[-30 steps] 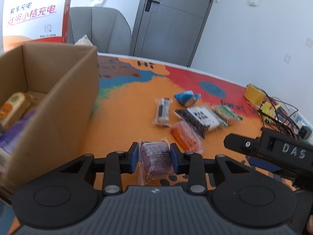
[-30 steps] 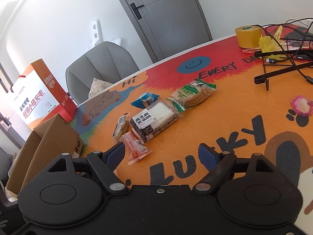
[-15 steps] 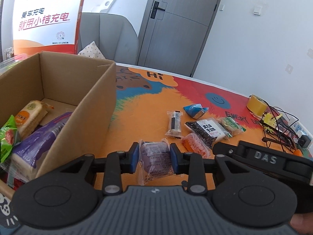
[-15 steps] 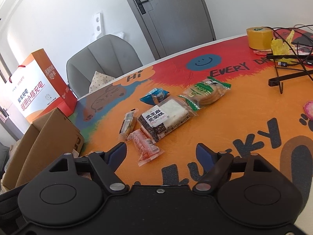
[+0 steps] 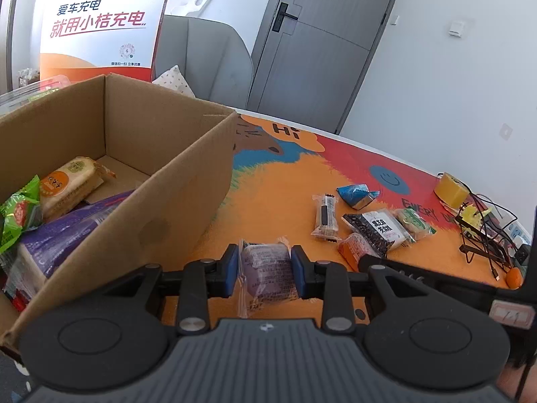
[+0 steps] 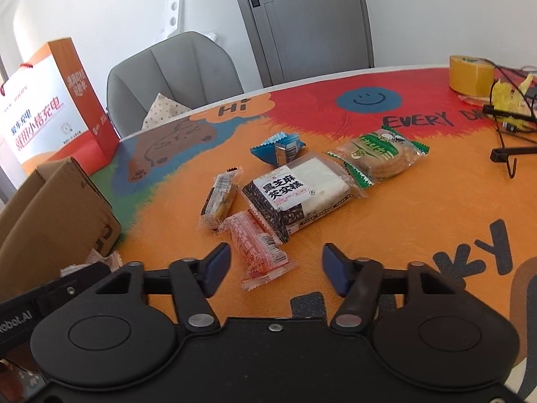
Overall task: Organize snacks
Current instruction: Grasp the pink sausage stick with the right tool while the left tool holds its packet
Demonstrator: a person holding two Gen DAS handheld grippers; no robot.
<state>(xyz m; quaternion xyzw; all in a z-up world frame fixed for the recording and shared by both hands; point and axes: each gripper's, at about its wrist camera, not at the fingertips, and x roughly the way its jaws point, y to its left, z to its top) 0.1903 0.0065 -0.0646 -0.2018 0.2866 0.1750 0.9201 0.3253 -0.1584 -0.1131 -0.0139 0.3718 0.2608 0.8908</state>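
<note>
At lower centre, a purple-wrapped snack (image 5: 268, 273) is clamped in the left gripper (image 5: 265, 270) beside the cardboard box (image 5: 174, 198) at left, presumably for dropping inside. The right gripper (image 6: 276, 270), jaws apart and just closing, is lined up on the orange packet (image 6: 256, 247). Beyond it, mid-frame, the sesame cake (image 6: 295, 194), biscuit pack (image 6: 382, 154) and blue wrapper (image 6: 277, 149) are left unsorted.

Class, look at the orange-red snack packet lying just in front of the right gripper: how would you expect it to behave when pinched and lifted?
The orange-red snack packet has a glossy wrapper, so it is probably slippery. Its crimped ends would likely flop. It looks small and thin, so probably light.
</note>
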